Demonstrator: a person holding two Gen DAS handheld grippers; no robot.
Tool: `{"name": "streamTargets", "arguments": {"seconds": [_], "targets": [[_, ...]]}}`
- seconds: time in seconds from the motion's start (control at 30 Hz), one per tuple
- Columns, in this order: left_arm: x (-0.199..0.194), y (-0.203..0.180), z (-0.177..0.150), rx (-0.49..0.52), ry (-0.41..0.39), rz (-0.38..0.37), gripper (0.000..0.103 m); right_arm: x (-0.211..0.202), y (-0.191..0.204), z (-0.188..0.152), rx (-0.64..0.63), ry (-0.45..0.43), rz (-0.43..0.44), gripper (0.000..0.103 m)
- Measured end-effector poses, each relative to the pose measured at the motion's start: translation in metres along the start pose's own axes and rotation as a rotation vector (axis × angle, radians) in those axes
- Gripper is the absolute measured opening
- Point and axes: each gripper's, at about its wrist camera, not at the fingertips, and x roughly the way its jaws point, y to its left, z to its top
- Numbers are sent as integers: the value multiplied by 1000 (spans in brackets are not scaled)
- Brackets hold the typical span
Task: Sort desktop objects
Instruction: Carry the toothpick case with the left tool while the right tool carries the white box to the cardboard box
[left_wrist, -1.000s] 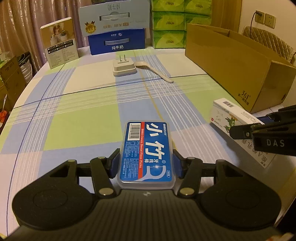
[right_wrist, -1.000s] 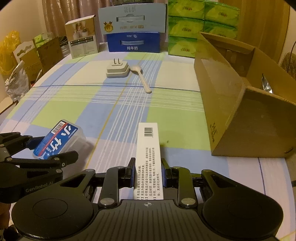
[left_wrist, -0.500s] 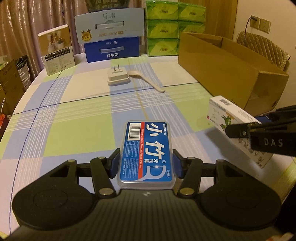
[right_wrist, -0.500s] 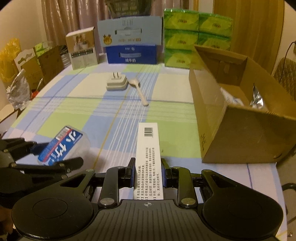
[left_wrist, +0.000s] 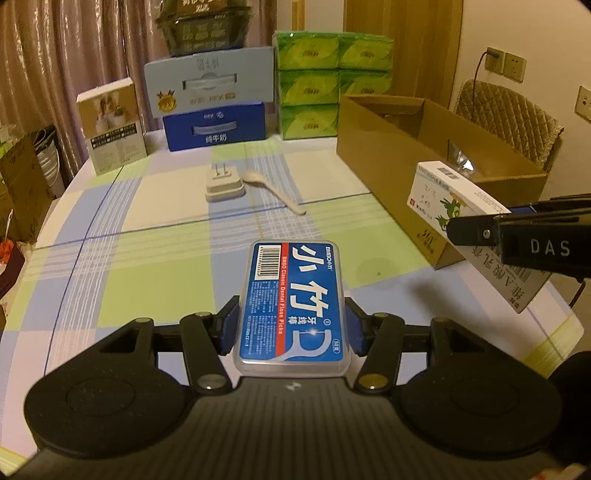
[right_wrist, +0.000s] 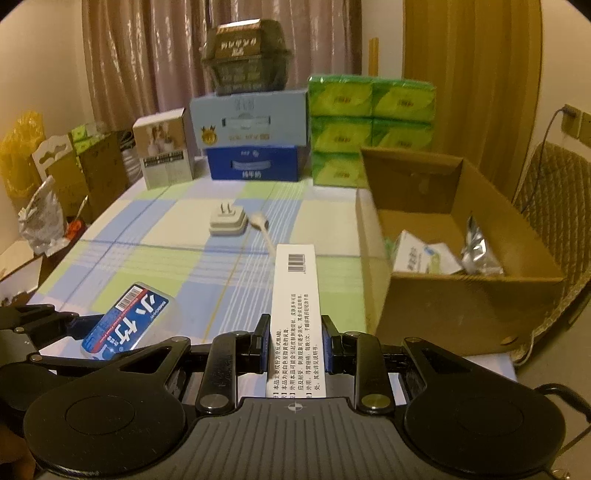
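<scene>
We see our left tool (left_wrist: 291, 328) clamped on the floss case (left_wrist: 291, 302) and our right tool (right_wrist: 294, 343) clamped on the slim white box (right_wrist: 295, 306), both held above the surface (right_wrist: 184, 258); the carton (right_wrist: 461, 295) sits at two o'clock.

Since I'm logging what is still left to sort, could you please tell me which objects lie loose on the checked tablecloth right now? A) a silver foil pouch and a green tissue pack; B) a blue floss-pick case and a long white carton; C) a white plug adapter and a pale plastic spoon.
C: the white plug adapter and the pale plastic spoon lie side by side mid-table, while both grippers hold other items.
</scene>
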Motion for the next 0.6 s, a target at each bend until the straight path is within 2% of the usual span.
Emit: {"name": "streamTargets", "arguments": {"seconds": [0.3, 0.6], "targets": [[-16, -27, 22, 15, -26, -33, 51, -29, -34, 15, 21, -53, -34, 23], [-12, -67, 60, 15, -49, -116, 51, -43, -88, 35, 62, -99, -98, 23]]}}
